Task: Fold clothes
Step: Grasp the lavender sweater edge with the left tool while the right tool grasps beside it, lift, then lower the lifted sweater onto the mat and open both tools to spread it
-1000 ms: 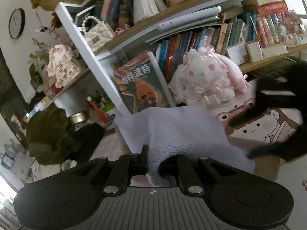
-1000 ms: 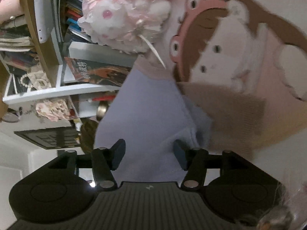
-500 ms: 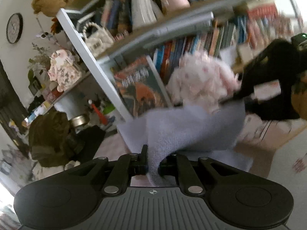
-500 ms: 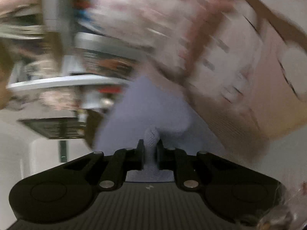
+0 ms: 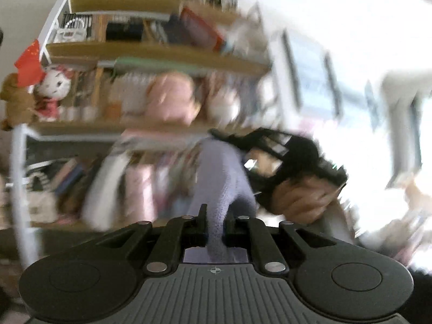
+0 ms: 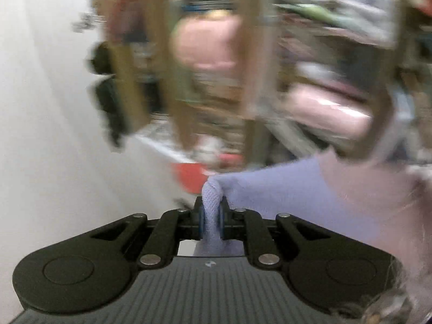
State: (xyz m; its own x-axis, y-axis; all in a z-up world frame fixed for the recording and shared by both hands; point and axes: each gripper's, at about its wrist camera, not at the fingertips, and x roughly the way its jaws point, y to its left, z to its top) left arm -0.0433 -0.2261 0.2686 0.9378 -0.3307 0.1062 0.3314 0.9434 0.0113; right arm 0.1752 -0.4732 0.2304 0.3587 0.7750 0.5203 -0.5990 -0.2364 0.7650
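In the left wrist view, my left gripper (image 5: 216, 228) is pinching a bunched edge of the lavender knit garment (image 5: 220, 178) between its two fingers. The cloth is rising from the jaws toward the bookshelf (image 5: 151, 51) behind it, so it is hanging in the air in front of the shelf and not lying on any surface that I can see. To the right of the shelf, my other hand (image 5: 302, 197) is gripping the right gripper (image 5: 229, 139), which is biting the far end of the same garment. I am holding two points so that the cloth is stretching between them and an edge can be made straight.

In the right wrist view, my right gripper (image 6: 212, 220) is pressing together on a rolled fold of the lavender knit garment (image 6: 283, 189). The cloth is spreading to the right, below the blurred bookshelf (image 6: 243, 54). I judge that I am lifting it to shake it flat or to bring one end over the other; the blur is not letting me tell which.
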